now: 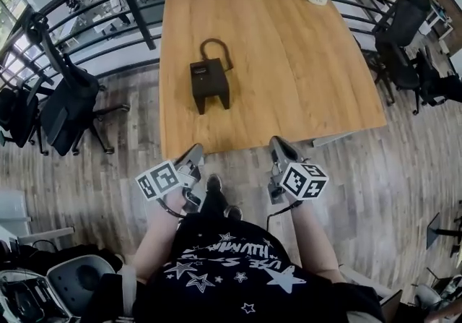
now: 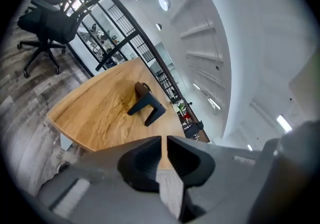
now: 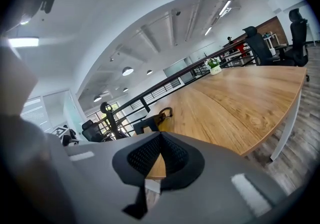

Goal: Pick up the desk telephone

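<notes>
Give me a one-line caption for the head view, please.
Shut and empty, the left gripper and right gripper hover short of the wooden table where the black desk telephone sits untouched.

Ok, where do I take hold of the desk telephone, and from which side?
Probably the desk telephone by its squarish body, jaws across its side walls, coming from the near table edge. Its two legs point toward you and the cord loops off the far side, so the near approach looks clear. The left gripper and right gripper are both shut; open first.
</notes>
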The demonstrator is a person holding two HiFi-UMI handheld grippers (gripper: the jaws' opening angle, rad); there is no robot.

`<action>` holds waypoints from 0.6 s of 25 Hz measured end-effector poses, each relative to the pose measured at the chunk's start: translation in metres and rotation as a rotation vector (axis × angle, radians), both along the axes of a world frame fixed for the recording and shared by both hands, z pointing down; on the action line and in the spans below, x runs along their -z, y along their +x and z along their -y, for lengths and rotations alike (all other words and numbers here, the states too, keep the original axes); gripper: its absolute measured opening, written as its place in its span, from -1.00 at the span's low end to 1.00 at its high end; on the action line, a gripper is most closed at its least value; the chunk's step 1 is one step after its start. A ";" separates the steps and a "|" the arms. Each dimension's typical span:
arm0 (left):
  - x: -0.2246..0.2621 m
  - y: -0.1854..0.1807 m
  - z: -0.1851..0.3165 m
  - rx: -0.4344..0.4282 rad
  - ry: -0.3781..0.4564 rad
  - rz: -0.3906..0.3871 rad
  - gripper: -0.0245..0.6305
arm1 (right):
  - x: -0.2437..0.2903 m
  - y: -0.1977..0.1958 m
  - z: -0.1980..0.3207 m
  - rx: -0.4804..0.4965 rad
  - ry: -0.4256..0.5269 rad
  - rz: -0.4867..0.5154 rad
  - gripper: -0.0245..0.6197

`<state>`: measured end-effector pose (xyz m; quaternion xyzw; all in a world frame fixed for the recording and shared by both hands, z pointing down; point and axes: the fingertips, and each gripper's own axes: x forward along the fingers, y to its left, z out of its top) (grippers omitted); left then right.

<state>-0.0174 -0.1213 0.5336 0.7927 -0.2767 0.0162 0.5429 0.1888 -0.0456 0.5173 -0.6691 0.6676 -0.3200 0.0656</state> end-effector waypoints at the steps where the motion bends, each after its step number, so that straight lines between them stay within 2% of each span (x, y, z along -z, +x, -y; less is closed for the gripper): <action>1: -0.001 0.006 0.006 -0.002 -0.013 -0.015 -0.77 | 0.001 0.003 0.007 -0.004 -0.003 0.000 -0.93; 4: -0.001 0.025 0.023 -0.005 -0.035 -0.062 -0.62 | -0.001 0.008 0.025 -0.007 -0.018 -0.005 -0.92; 12: 0.009 0.064 0.067 -0.012 -0.074 -0.238 0.04 | 0.004 0.023 0.067 -0.022 -0.043 -0.034 -0.92; 15: 0.002 0.073 0.081 0.002 -0.139 -0.277 0.15 | 0.006 0.032 0.081 -0.038 -0.051 -0.046 -0.92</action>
